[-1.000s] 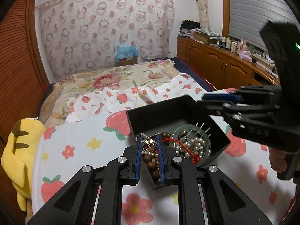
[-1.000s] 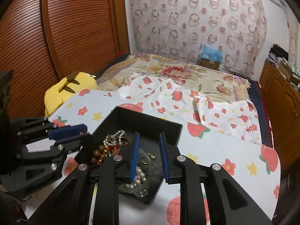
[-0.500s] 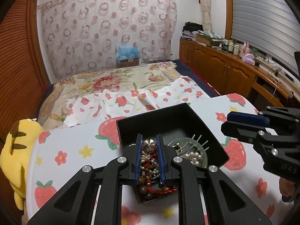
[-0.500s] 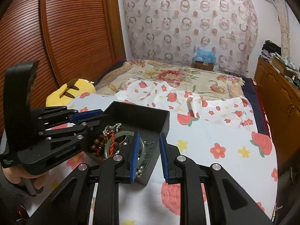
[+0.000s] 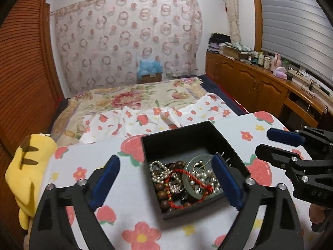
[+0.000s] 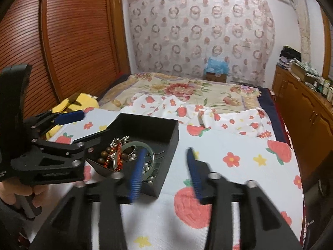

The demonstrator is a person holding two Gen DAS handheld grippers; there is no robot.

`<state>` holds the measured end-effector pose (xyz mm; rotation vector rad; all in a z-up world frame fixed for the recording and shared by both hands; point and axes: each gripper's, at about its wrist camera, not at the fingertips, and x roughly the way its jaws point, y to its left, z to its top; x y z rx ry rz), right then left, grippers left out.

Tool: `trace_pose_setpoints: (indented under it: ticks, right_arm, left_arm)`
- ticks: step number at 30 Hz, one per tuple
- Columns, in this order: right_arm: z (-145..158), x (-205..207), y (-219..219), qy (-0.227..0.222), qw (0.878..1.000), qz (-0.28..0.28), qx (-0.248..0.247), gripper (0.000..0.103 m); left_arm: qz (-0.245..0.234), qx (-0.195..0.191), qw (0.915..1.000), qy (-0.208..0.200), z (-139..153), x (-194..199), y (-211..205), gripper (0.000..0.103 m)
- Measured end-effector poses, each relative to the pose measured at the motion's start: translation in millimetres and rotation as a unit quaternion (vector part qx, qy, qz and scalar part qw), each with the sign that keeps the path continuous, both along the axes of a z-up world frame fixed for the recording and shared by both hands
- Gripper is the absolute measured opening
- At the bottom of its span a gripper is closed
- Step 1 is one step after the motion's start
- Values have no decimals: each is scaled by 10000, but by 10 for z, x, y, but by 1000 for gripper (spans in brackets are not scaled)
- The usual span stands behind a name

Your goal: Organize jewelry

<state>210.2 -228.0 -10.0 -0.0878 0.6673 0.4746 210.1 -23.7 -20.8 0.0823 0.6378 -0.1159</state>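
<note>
Far left, a yellow plush toy lies at the edge of the strawberry-print cloth, well apart from the work.

Left gripper: jaws now spread wide and empty. 0.5 s ago they were pressed nearly together right over the gold flower ornament in the pile; now the left pad sits outside the box's left wall, over the cloth, and the right pad hangs over the tray's right part. So whatever it pinched has prob. been let go. I can't pick the ornament out of the heap now.

Centre: black jewelry box on the cloth, holding everything in one tangle w/ no dividers visible: silver bead chain, brown wooden bead bracelet, red cord bracelet, pale green jade bangle, loose pearls, hairpins at the rear right.

Right gripper: also parted and empty, motion-blurred, backed off to the box's near-right corner; 1 s ago it was narrow and poised over the tray.

Judgement: both tools released and pulled back, all pieces inside the box, so the gathering step looks done or nearly done; untangling not started.
</note>
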Motion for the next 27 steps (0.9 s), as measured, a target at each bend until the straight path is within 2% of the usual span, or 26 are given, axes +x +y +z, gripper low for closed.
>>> trace_pose_setpoints:
  ticks: [1,3,6,11,22,27]
  right_arm:
    - [2,-27,-9,-16,10000,-22,7,53]
    - [12,-112,-27,-105,9999,-106,12,66]
    - [40,-233,-56,-216,9996,-178,69,82]
    - [74,-485,-110,-400,9987,-268,194,99]
    - [186,-1058,-209,-767,9951,-570,271,101]
    - [234,-1220,-271,-851,9931,-736,320,101]
  left_arm:
    - [44,5,10000,-21,13,-45,10,89]
    - [135,18,9999,-86,48,-141,33,95]
    - [174,24,9997,-170,83,-332,59,95]
    - [280,53,9993,-232,64,-669,121,95]
    - [392,-251,9988,-167,41,-1162,244,95]
    - [499,-241,9981,-251,110,-1333,273,95]
